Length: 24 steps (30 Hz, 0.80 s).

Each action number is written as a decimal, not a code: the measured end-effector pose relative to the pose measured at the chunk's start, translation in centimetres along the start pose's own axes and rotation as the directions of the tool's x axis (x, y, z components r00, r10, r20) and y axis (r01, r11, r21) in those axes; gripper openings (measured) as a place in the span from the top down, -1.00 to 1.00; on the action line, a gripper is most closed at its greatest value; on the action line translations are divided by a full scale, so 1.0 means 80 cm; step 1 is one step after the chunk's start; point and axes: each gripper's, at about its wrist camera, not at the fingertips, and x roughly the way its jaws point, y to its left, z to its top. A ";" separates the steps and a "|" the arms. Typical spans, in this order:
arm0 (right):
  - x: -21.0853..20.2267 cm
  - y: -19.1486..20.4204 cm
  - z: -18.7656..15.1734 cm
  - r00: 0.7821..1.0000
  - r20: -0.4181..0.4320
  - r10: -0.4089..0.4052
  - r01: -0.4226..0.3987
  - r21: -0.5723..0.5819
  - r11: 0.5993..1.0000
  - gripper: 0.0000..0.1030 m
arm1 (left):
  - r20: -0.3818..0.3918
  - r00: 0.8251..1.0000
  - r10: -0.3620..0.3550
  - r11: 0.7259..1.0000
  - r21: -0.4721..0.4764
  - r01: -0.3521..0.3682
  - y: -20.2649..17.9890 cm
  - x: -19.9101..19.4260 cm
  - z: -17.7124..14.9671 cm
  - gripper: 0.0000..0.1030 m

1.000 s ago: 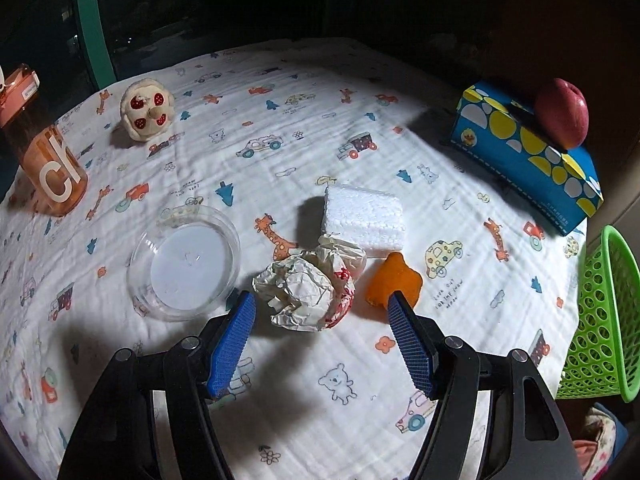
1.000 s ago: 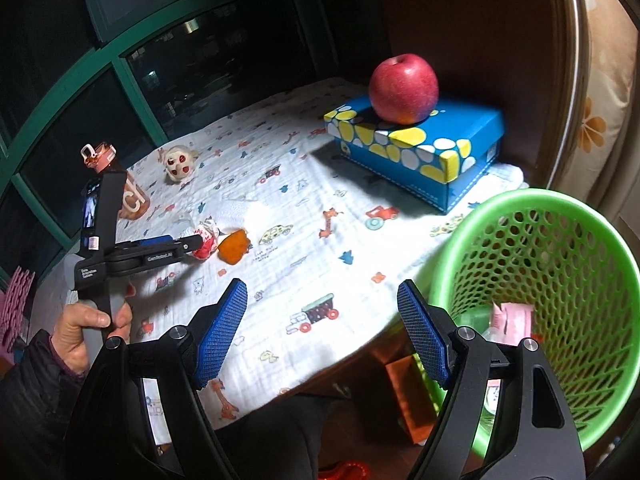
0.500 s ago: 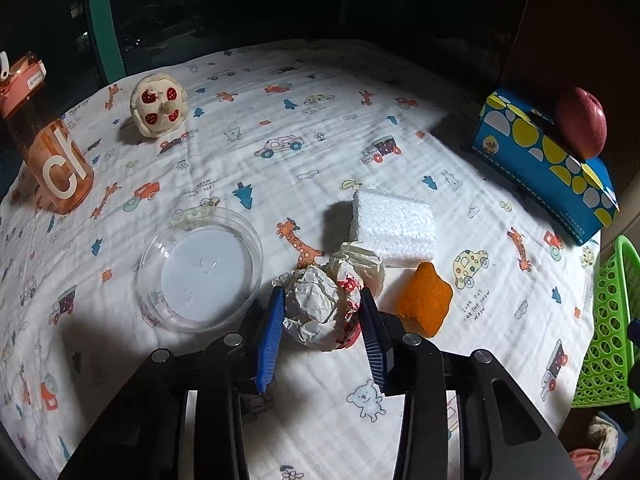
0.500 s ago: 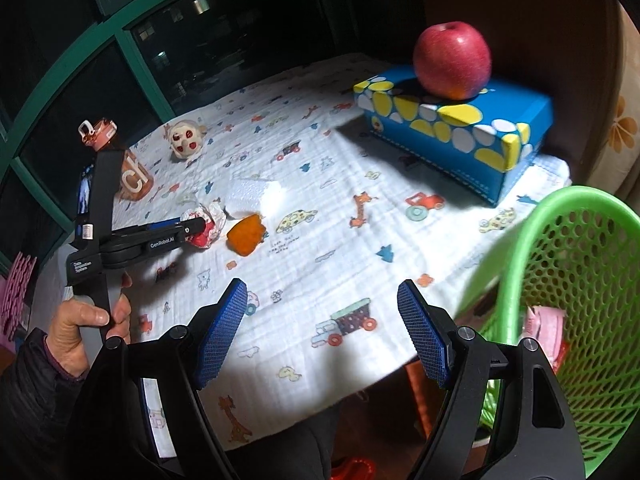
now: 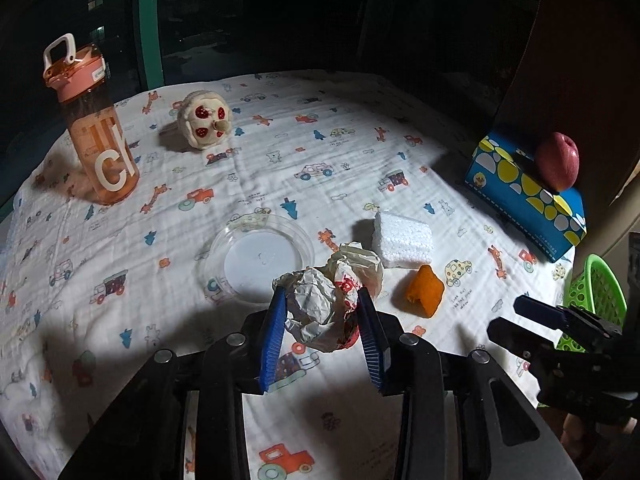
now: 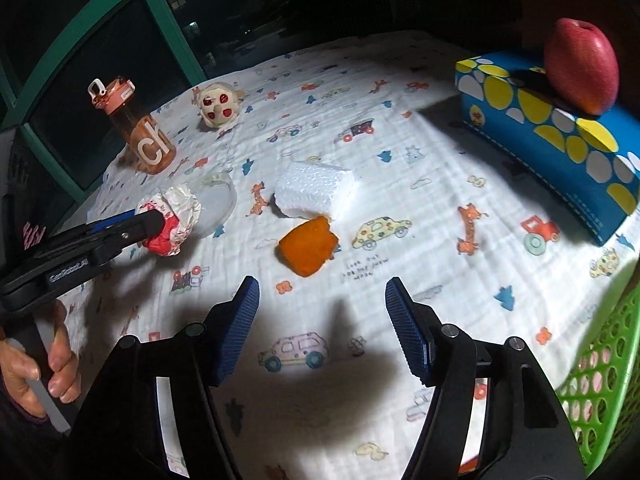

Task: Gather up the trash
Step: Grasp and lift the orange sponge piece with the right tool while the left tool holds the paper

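The left gripper (image 5: pixel 322 334) is clamping the crumpled wrapper (image 5: pixel 328 300) between its blue pads, near the middle of the table (image 5: pixel 280 152). The right wrist view is showing it from the side (image 6: pixel 160 222): the wrapper (image 6: pixel 176 216) looks lifted a bit off the cloth, though that's hard to call. That view is also catching the person's hand (image 6: pixel 36 364) squeezing the handle, which the left camera isn't getting.

The right gripper (image 6: pixel 322 320) is hanging wide open over the cloth with nothing in it, just in front of the orange chunk (image 6: pixel 308 248). The foam block (image 6: pixel 314 188) is touching that chunk from behind.

The left view is only showing a sliver of the green basket (image 5: pixel 600 292) past the table's right edge; the right view is showing its mesh wall (image 6: pixel 600 380) with something pink inside. Both are picking up the clear lid (image 5: pixel 256 260) beside the wrapper, the bottle (image 5: pixel 96 128), the plush (image 5: pixel 206 118), and the apple (image 6: pixel 582 70) sitting on the blue box (image 6: pixel 560 140).
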 end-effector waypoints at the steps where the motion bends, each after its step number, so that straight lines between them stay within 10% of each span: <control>1: 0.007 0.003 0.003 1.000 -0.005 0.003 -0.003 -0.001 1.000 -0.23 | 0.004 1.000 0.002 1.000 -0.004 -0.002 0.004 -0.004 -0.001 0.33; 24: 0.095 0.025 0.028 0.992 -0.051 -0.116 0.116 -0.003 0.993 0.23 | 0.016 1.000 0.000 0.999 -0.049 0.001 0.037 -0.030 -0.021 0.33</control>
